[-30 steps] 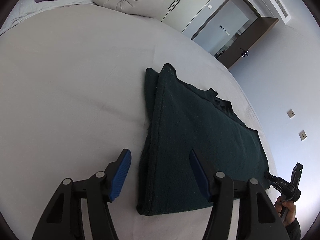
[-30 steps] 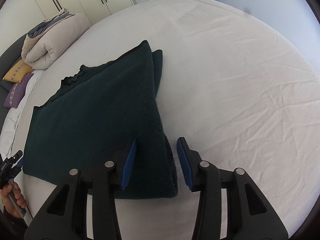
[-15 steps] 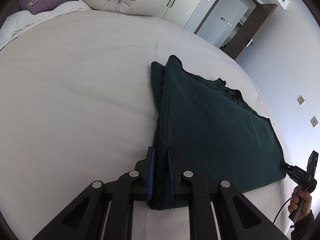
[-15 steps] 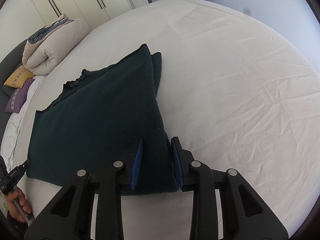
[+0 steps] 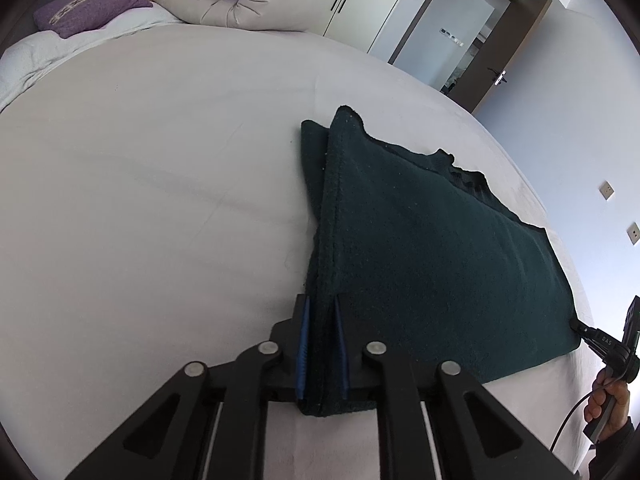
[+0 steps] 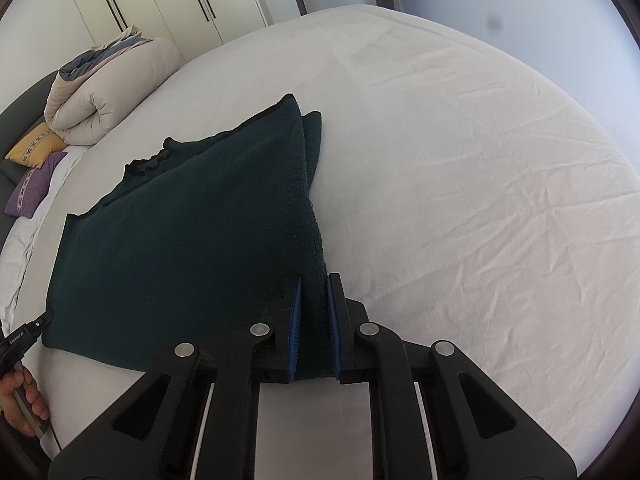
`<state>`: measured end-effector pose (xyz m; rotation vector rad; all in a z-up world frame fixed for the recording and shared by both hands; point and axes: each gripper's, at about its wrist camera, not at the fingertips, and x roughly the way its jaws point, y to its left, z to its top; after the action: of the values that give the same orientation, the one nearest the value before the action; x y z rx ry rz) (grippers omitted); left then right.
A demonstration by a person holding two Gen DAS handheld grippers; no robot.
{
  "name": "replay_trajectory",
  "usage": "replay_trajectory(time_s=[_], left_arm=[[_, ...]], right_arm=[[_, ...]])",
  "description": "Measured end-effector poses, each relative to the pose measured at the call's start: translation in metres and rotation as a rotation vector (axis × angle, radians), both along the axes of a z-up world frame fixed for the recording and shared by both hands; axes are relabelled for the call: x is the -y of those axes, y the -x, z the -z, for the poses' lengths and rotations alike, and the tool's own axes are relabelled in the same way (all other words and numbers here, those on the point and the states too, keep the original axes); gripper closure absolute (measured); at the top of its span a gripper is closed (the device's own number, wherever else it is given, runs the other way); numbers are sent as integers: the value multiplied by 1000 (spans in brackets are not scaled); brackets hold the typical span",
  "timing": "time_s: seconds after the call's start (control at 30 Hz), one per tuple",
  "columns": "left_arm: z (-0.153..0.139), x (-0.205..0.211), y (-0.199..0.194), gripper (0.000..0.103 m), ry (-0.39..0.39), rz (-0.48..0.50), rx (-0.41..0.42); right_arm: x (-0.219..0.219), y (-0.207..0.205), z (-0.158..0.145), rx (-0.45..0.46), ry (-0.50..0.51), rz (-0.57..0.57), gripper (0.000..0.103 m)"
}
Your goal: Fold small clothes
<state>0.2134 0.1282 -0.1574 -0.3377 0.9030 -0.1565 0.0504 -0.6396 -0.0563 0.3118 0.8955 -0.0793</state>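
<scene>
I had the dark green garment lying flat on the white bed, already doubled along its length, with a thin underlayer peeking out at the far corner. My left gripper had its fingers drawn nearly together on the near left corner of the cloth, the fabric filling the narrow gap between the blue pads. My right gripper was clamped the same way on the near right corner, fingers pressed against the thick folded edge. Each gripper showed at the rim of the other's view, so the two sat at opposite ends of the near hem.

I judged this to be the grasp stage of a fold: both corners pinched, nothing lifted yet. The next move, as I read it, called for raising both corners together at an even height and carrying them toward the far edge, keeping the hem taut so the layers did not slip apart or drag the underlayer askew.
</scene>
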Motion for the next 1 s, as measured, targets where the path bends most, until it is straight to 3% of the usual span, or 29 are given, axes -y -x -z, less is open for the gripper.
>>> replay_trajectory(time_s=[0.17,0.57,1.0], left_arm=[[-7,3,7,94,-40,6,17],[0,-7,16,95,-14,-6,13],[6,-2,19,96,-54,-3,5]], right_arm=[[-5,5,-5,7,45,-13,95],[3,23,-4,1,0,4,96],[3,26,9,-34,9,36,96]])
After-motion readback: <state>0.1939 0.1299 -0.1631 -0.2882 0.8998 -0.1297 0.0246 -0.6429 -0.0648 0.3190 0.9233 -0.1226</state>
